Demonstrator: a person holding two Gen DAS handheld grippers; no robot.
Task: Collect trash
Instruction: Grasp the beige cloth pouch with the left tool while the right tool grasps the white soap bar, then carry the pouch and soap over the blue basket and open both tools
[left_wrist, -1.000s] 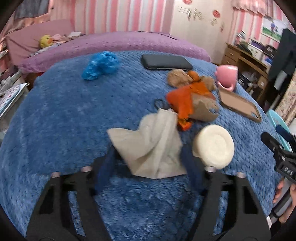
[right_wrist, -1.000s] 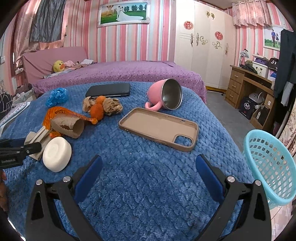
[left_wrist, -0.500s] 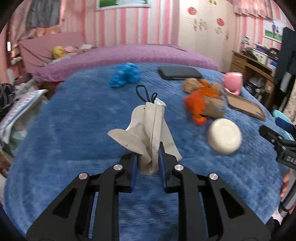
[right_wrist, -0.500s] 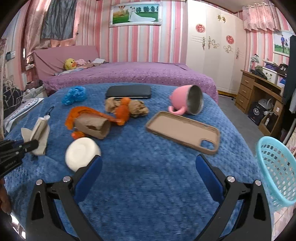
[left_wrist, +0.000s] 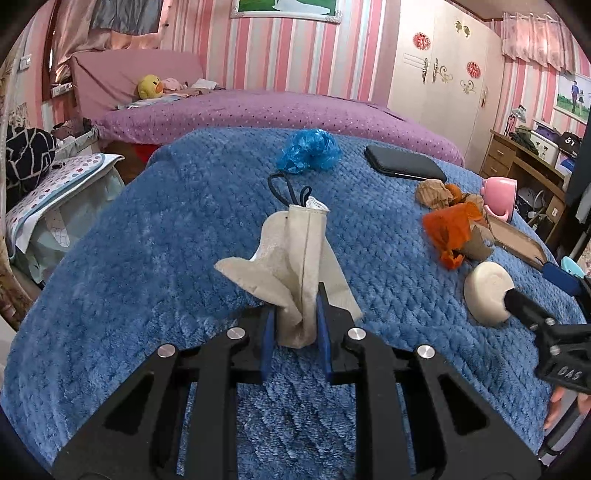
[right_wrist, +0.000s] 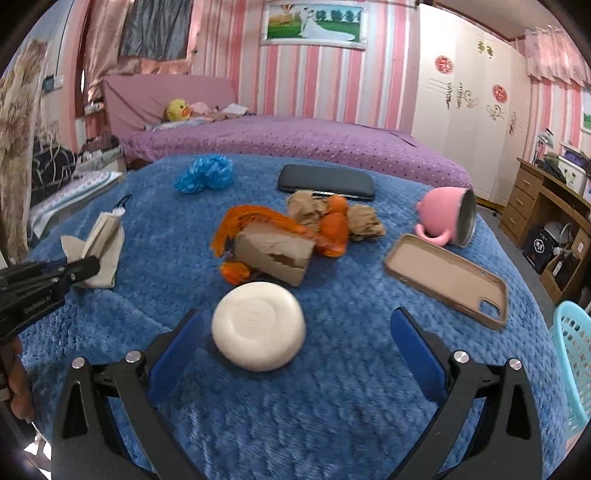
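Observation:
My left gripper (left_wrist: 293, 314) is shut on a crumpled beige paper napkin (left_wrist: 295, 258), which stands up between the blue pads above the blue blanket (left_wrist: 166, 258). From the right wrist view, the napkin (right_wrist: 103, 247) is at the far left in the left gripper (right_wrist: 85, 267). My right gripper (right_wrist: 295, 332) is open, its fingers on either side of a white round puck (right_wrist: 258, 325) lying on the blanket. Behind the puck lie a cardboard tube (right_wrist: 273, 251) wrapped in orange plastic, crumpled brown paper (right_wrist: 306, 210) and a blue plastic wad (right_wrist: 205, 177).
A black case (right_wrist: 325, 182), a tipped pink mug (right_wrist: 447, 218) and a tan phone case (right_wrist: 443, 277) lie on the blanket's right half. A teal basket (right_wrist: 572, 354) stands off the right edge. A purple bed (right_wrist: 295, 136) is behind, and a wooden desk (right_wrist: 546, 199) at the right.
My left gripper closed on the beige napkin and raised it off the blanket. My right gripper moved left, and the white puck now sits between its open fingers.

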